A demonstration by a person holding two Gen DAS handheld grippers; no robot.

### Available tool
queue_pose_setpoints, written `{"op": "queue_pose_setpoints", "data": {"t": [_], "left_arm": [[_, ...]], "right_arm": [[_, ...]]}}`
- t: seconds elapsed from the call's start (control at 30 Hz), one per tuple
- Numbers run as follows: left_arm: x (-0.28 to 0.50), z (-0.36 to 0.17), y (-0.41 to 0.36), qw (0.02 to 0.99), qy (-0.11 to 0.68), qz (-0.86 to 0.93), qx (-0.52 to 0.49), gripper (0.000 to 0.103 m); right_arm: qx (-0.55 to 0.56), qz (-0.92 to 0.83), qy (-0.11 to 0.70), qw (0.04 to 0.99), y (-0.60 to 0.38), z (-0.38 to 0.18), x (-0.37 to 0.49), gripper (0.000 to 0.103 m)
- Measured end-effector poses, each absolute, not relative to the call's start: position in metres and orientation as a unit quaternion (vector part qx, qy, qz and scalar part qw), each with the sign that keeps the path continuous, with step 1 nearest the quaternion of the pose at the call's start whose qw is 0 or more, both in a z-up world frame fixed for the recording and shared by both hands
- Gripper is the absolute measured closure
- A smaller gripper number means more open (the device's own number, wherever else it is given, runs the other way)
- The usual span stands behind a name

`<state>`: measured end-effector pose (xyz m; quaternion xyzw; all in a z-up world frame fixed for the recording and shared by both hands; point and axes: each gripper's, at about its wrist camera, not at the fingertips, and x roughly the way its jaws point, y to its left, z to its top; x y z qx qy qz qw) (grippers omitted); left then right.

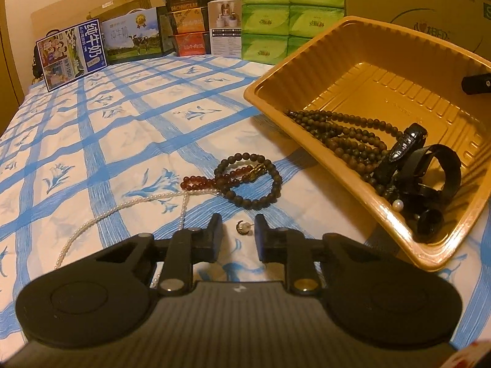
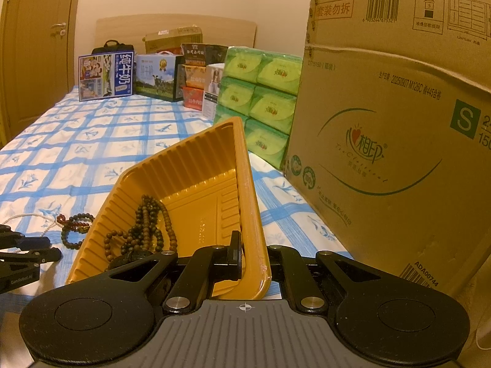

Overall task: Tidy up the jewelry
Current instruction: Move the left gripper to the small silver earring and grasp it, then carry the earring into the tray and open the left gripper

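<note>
Background items on the bed.
A blue-checked bedsheet (image 1: pixel 129 116) covers the bed. Along the headboard (image 2: pixel 129 26) stand a blue milk carton box (image 1: pixel 72 53), a cow-print gift box (image 1: pixel 132 38), stacked noodle bowls (image 1: pixel 188 20) and green tissue packs (image 1: pixel 276 18); a large cardboard box (image 2: pixel 392 141) stands rightmost, beside them.

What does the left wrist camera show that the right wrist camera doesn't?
Only the left wrist view shows the small pearl earring stud lying between the open left gripper fingers, and the black leather straps in the tray. Only the right wrist view shows the right gripper shut on the tilted gold plastic tray's rim. Both show the tray, the long brown bead necklace, and the dark bead bracelet on the blue checked bedsheet.
</note>
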<state>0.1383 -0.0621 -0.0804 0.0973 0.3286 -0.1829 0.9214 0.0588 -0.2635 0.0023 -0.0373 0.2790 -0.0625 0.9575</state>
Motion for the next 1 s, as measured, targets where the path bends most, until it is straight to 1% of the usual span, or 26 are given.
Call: {"op": "queue_pose_setpoints", "data": {"t": [0.23, 0.67, 1.0], "left_arm": [[0.137, -0.08, -0.064, 0.92, 0.329, -0.187, 0.101, 0.095], [0.134, -0.076, -0.059, 0.921, 0.333, -0.179, 0.091, 0.095], [0.132, -0.062, -0.06, 0.925, 0.322, -0.184, 0.082, 0.095]], "right_arm": [[-0.037, -0.063, 0.28, 0.957, -0.265, 0.0, 0.06, 0.097], [-0.037, -0.063, 0.28, 0.957, -0.265, 0.0, 0.061, 0.097], [-0.037, -0.063, 0.279, 0.957, -0.265, 0.0, 0.06, 0.097]]}}
